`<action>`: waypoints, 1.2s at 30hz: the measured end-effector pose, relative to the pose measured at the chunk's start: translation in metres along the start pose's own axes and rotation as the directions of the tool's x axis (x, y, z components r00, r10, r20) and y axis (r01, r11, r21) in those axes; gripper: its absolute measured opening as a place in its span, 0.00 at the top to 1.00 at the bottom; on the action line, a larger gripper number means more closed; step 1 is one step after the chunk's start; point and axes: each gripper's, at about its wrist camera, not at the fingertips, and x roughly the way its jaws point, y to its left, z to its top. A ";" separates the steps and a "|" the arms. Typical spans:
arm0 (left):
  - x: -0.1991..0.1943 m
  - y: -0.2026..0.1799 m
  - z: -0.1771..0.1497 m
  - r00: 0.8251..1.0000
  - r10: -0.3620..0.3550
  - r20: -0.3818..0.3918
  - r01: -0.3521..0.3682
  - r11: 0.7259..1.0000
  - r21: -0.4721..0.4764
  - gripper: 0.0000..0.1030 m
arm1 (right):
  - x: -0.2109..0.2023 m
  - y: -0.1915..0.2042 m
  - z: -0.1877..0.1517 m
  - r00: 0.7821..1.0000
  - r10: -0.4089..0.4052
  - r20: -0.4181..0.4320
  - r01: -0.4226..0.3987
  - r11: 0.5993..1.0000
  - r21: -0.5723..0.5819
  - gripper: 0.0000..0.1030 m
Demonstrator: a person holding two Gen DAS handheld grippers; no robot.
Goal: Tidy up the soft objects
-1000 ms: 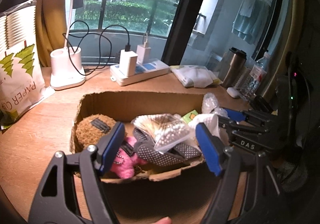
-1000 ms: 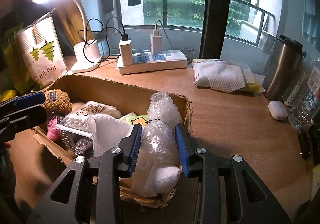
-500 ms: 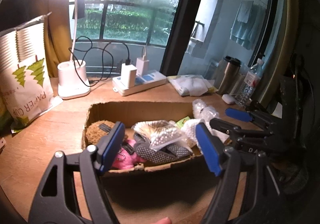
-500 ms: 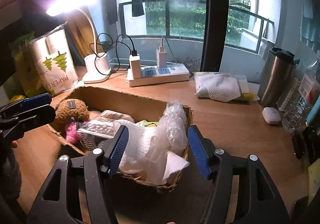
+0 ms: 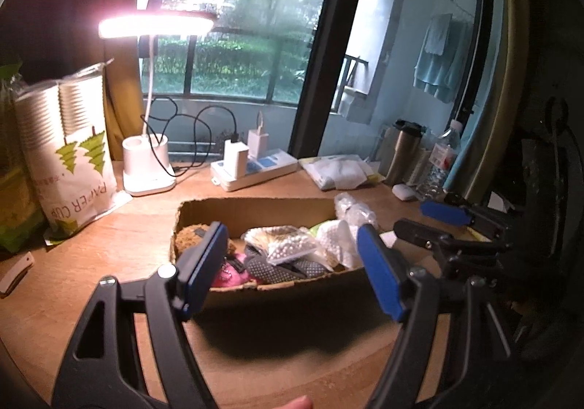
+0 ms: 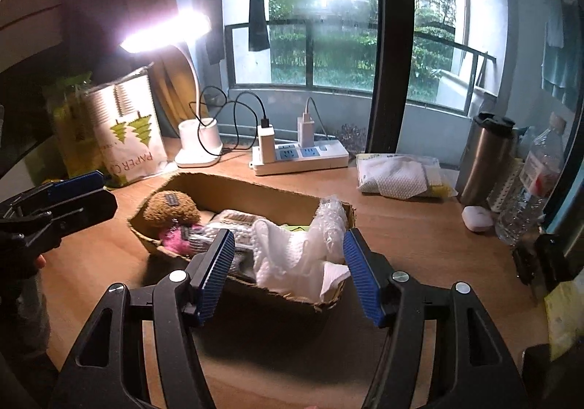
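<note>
A shallow cardboard box (image 5: 255, 208) (image 6: 241, 190) sits on the wooden table, full of soft things: a brown plush (image 6: 171, 210) (image 5: 186, 237), a pink plush (image 6: 173, 237), a bag of white beads (image 5: 288, 244), grey dotted socks (image 5: 281, 268), a white cloth (image 6: 288, 259) (image 5: 335, 237) and bubble wrap (image 6: 328, 222) (image 5: 352, 210). My left gripper (image 5: 292, 270) is open and empty, raised on the near side of the box. My right gripper (image 6: 288, 272) is open and empty, raised on the near side of the box's right end.
Behind the box stand a lit white desk lamp (image 5: 146, 168), a power strip with chargers (image 6: 299, 155), a paper-cup bag (image 5: 69, 153) at left, a packet of white cloths (image 6: 398, 177), a steel tumbler (image 6: 485, 157), a water bottle (image 6: 529, 190) and a small white case (image 6: 476, 217).
My right gripper opened and let go of the bubble wrap, which now lies in the box. Both grippers pulled back and up, away from the box.
</note>
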 end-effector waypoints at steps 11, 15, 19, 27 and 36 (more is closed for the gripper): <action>-0.041 -0.010 -0.008 0.999 0.008 0.047 -0.009 1.000 0.010 0.21 | -0.043 0.014 -0.006 0.999 -0.009 0.049 0.010 1.000 -0.008 0.37; -0.057 -0.013 -0.011 0.997 0.007 0.075 -0.007 1.000 0.004 0.12 | -0.061 0.019 -0.010 0.997 -0.016 0.069 0.016 1.000 -0.008 0.37; -0.072 -0.018 -0.014 0.996 0.008 0.094 -0.009 1.000 0.014 0.12 | -0.077 0.023 -0.013 0.996 -0.022 0.089 0.024 1.000 -0.013 0.37; -0.107 -0.027 -0.016 0.987 0.031 0.158 -0.036 0.999 0.026 0.11 | -0.111 0.031 -0.018 0.990 -0.034 0.139 0.037 0.999 -0.019 0.36; -0.148 -0.045 -0.001 0.966 0.055 0.253 -0.075 0.995 0.069 0.10 | -0.158 0.040 -0.010 0.975 -0.052 0.214 0.053 0.999 -0.001 0.23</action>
